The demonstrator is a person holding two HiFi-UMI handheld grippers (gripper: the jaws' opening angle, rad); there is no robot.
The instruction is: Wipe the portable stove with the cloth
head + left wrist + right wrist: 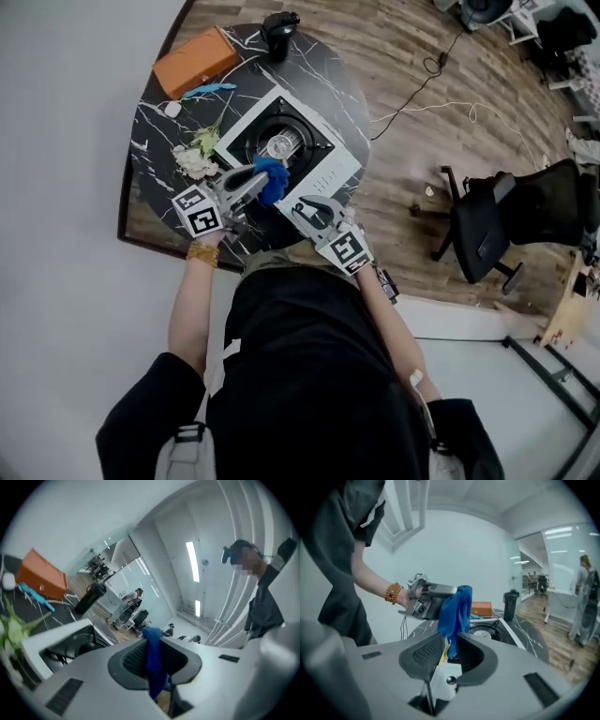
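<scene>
Head view: a round black marble table (150, 122) carries the white portable stove (328, 175). Its square black recess holds a round metal burner (279, 145). An orange box (195, 61) lies closed behind it.

Left gripper view: the left gripper (153, 641) pinches the soft blue cloth (154, 672) between its ribbed pads.

Right gripper view: the right gripper (450, 637) has its jaws a little spread. The tail of the cloth hangs in the gap, over the near part of the stove.

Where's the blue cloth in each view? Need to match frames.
Head view: cloth centre, at the left gripper's tip, over the stove.
Left gripper view: cloth bottom centre, clamped between the jaws.
Right gripper view: cloth centre, hanging from the left gripper.
Shared landmark: orange box.
</scene>
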